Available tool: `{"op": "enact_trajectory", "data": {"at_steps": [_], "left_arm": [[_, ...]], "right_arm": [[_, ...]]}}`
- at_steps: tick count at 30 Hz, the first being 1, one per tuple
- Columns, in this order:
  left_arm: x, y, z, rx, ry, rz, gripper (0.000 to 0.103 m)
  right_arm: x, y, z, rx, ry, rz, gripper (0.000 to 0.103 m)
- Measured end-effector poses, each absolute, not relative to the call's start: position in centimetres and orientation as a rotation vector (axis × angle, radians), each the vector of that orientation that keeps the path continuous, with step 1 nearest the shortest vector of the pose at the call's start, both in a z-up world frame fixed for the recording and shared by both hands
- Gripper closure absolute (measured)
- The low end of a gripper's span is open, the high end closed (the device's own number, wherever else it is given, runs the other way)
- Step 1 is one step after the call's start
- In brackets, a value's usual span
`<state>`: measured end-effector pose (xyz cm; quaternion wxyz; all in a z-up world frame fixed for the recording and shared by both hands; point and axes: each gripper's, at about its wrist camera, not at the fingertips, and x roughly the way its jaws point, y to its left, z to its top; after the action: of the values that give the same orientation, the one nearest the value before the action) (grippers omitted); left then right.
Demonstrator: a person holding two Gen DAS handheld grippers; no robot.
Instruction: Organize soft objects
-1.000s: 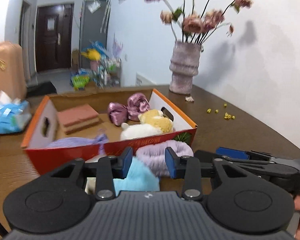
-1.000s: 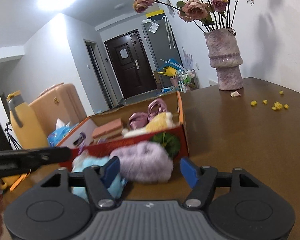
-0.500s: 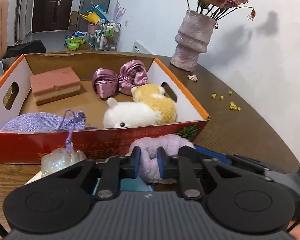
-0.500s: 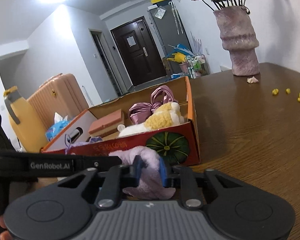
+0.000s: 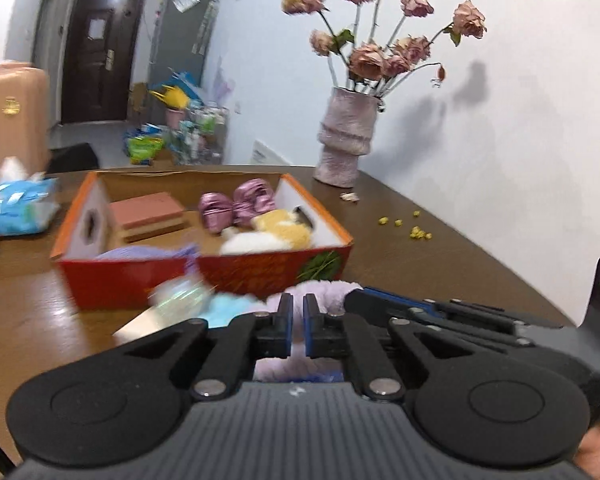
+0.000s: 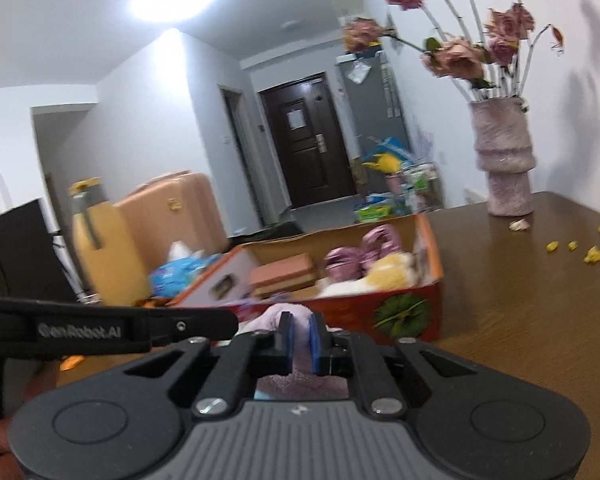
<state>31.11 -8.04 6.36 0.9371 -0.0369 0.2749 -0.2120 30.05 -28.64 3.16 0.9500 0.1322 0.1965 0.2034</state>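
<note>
Flanking box [image 5: 204,276], open tabletop [image 5: 440,256]

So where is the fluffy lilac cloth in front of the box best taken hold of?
By its raised near folds, from the table edge facing the box. The lilac cloth lies bunched against the box front, so only that side is free. Both the left gripper and the right gripper pinch it there.
</note>
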Motion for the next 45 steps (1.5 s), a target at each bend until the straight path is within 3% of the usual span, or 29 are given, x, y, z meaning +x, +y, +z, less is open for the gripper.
{"op": "enact_trajectory", "data": {"at_steps": [9,10,11,13,21,22,26,29,38,45], "left_arm": [[23.3,0.2,2.2,-0.140,0.651,-0.288,0.092],[22.7,0.7,1.8,-0.150,0.659,-0.298,0.082],[22.3,1.0,1.6,-0.161,0.662,-0.312,0.059],[21.9,1.6,1.3,-0.190,0.647,-0.308,0.035],[23.7,1.8,0.8,-0.208,0.654,-0.329,0.041],[23.9,1.9,0.6,-0.213,0.661,-0.328,0.044],[23.9,2.2,-0.2,-0.214,0.684,-0.341,0.076],[23.6,2.3,-0.5,-0.219,0.682,-0.350,0.082],[25.0,2.0,3.2,-0.238,0.590,-0.376,0.089],[34.2,1.6,9.5,-0.235,0.472,-0.407,0.090]], "right_arm": [[25.7,-22.3,-0.7,0.237,0.567,0.532,0.095],[25.5,-21.9,-1.1,0.236,0.579,0.532,0.095],[25.2,-21.7,-1.4,0.236,0.586,0.530,0.095],[24.6,-21.3,-1.6,0.221,0.583,0.524,0.095],[23.1,-21.0,-1.4,0.173,0.581,0.488,0.094],[23.1,-21.0,-1.4,0.169,0.581,0.483,0.094],[22.6,-21.4,-1.6,0.166,0.574,0.466,0.094],[22.5,-21.5,-1.6,0.175,0.571,0.470,0.094],[24.2,-21.9,0.3,0.166,0.484,0.462,0.095],[33.1,-21.6,6.6,0.131,0.342,0.498,0.101]]}}
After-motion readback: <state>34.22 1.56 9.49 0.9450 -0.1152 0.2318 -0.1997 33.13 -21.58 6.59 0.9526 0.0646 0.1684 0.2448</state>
